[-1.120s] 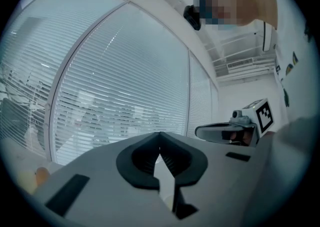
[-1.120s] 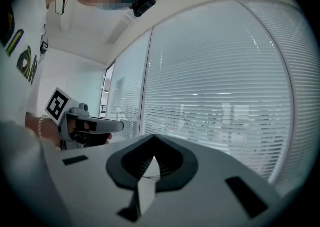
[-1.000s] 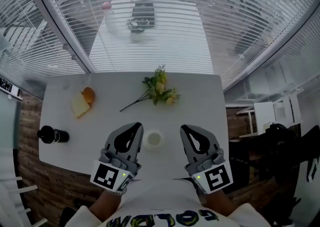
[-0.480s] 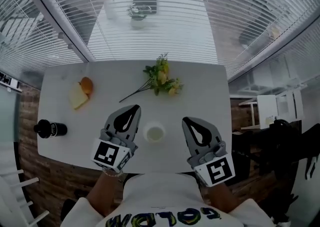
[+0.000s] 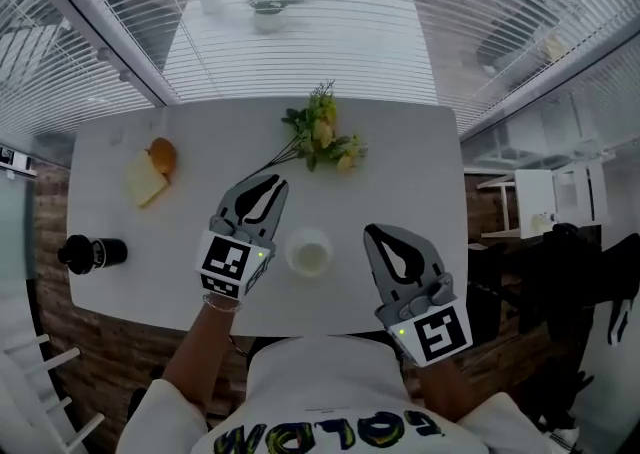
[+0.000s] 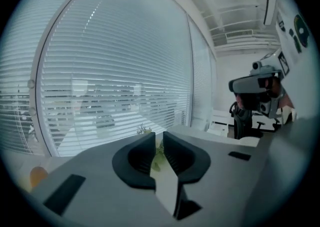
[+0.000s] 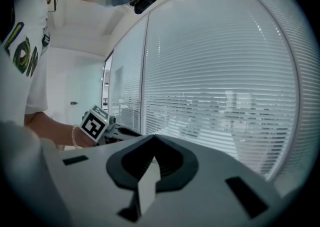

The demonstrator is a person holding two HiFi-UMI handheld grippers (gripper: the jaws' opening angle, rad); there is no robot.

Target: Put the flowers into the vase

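While the person leans over the white counter (image 5: 420,157), a black bottle (image 5: 90,253) sits at its far left side. A bit further back and to the right lies a slice of bread (image 5: 141,183), with an orange (image 5: 162,154) touching it.

Next comes the left gripper (image 5: 274,182), held over the counter and pointing toward the window. Its fingers (image 6: 137,166) have just been opening and now stand a little way apart. Nothing is between them. In the left gripper view, a bit of the green flowers shows through the thin gap, further off on the counter.

Just to the right of the left gripper stands the vase (image 5: 309,251), a small white round one near the front edge. It sits between the two grippers and neither one touches it.

Behind the vase, the flowers (image 5: 322,137) lie flat on the counter near the window side. They are yellow with green leaves. Their thin stems run back toward the tips of the left gripper and end close to them.

On the right is the right gripper (image 5: 372,230), near the front edge. Its fingers (image 7: 130,166) are pressed together and hold nothing.

White blinds (image 5: 300,32) cover the window behind the counter.
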